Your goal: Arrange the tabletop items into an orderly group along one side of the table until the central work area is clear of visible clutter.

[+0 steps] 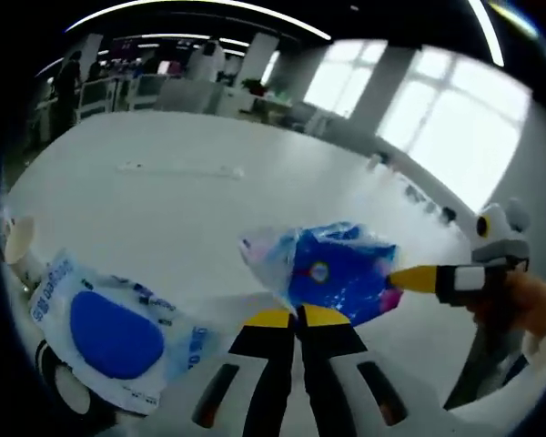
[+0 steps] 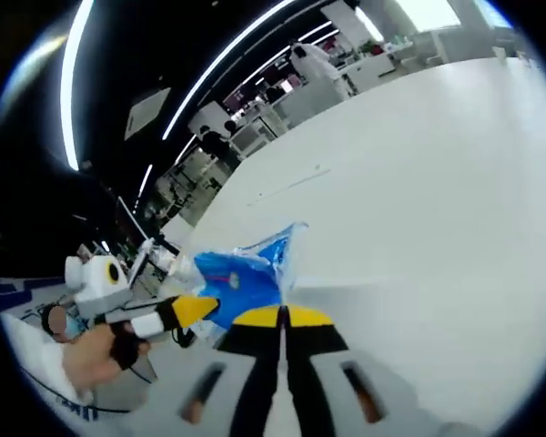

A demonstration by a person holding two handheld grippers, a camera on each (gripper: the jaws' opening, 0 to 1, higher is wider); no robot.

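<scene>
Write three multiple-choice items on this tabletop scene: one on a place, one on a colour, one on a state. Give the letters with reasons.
1. Where does the white packet with the blue oval lie in the left gripper view?
A. left of the left claw
B. at the table's far edge
C. on the blue bag

2. What colour are the claw tips?
A. red
B. yellow
C. green

3. How is the crinkled blue bag held?
A. it lies untouched
B. one claw pushes it flat
C. both claws pinch it

Answers:
1 A: the packet sits on the white table left of the left claw.
2 B: yellow caps tip both claws.
3 C: the left claw is closed on the bag's lower edge, and the right claw grips its side.
</scene>
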